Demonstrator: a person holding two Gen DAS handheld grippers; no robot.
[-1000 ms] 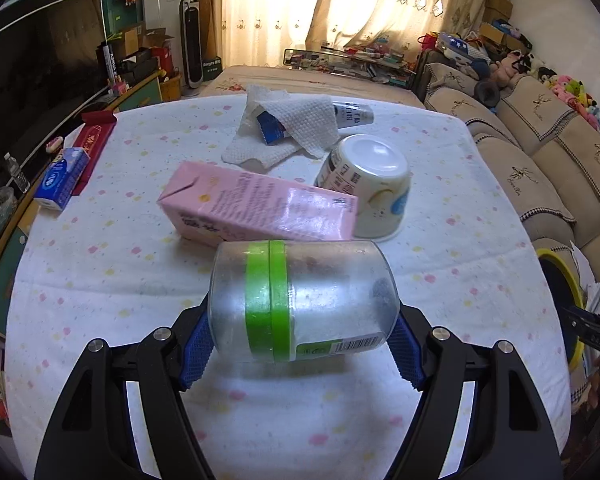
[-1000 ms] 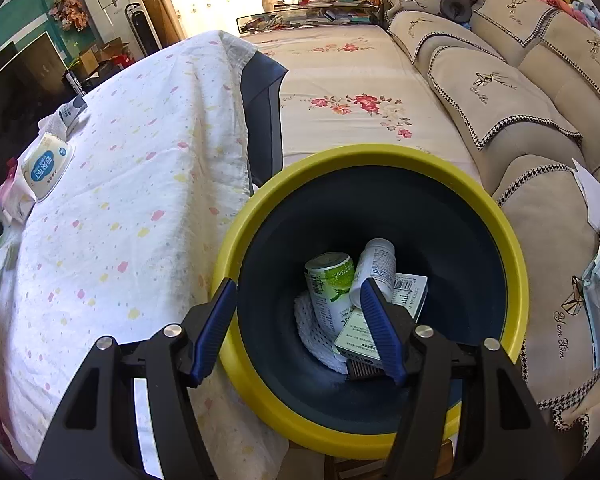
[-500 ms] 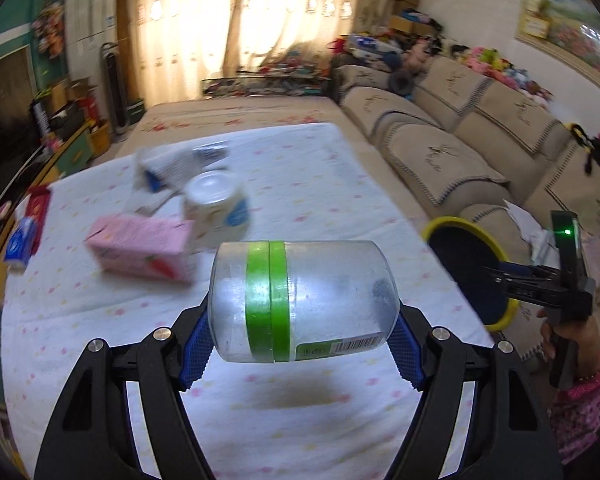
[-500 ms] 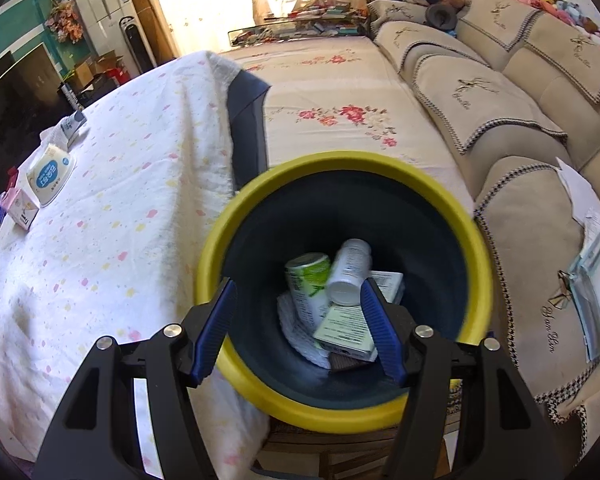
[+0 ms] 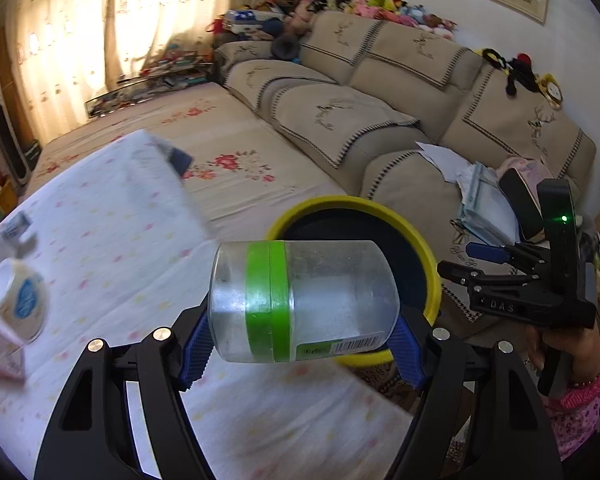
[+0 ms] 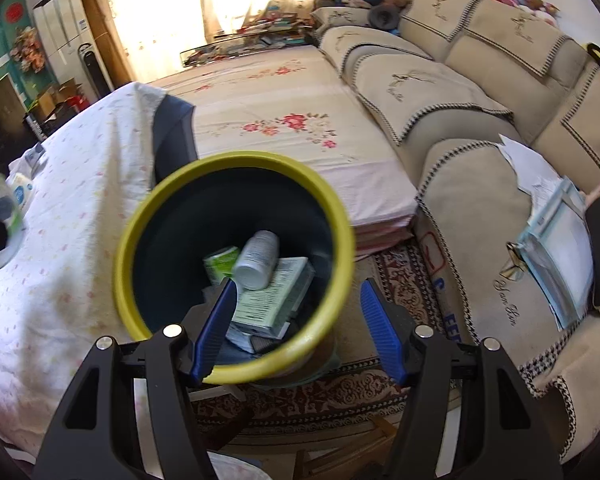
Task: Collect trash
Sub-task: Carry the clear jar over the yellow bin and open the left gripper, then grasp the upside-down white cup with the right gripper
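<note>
My left gripper [image 5: 302, 344] is shut on a clear plastic jar [image 5: 300, 300] with a green band, held sideways above the table's right edge. Just behind the jar stands the yellow-rimmed dark bin [image 5: 352, 206]. In the right wrist view the bin [image 6: 236, 372] sits low at the table's side, holding a white bottle [image 6: 258, 260], a green can [image 6: 220, 266] and a printed carton [image 6: 274, 296]. My right gripper [image 6: 296, 328] is open and empty over the bin's near right rim. The same gripper [image 5: 492, 258] shows in the left wrist view at the right, held by a hand.
A table with a dotted white cloth [image 5: 112, 248] carries a white cup [image 5: 18, 300] and a pink carton [image 5: 0, 356] at its left. A beige sofa [image 5: 380, 120] with papers [image 6: 556, 228] runs along the right. A patterned rug [image 6: 340, 392] lies under the bin.
My left gripper has swung right with the jar, from over the table's middle to the bin's edge. The right gripper has drawn back and to the right, so the bin sits farther left.
</note>
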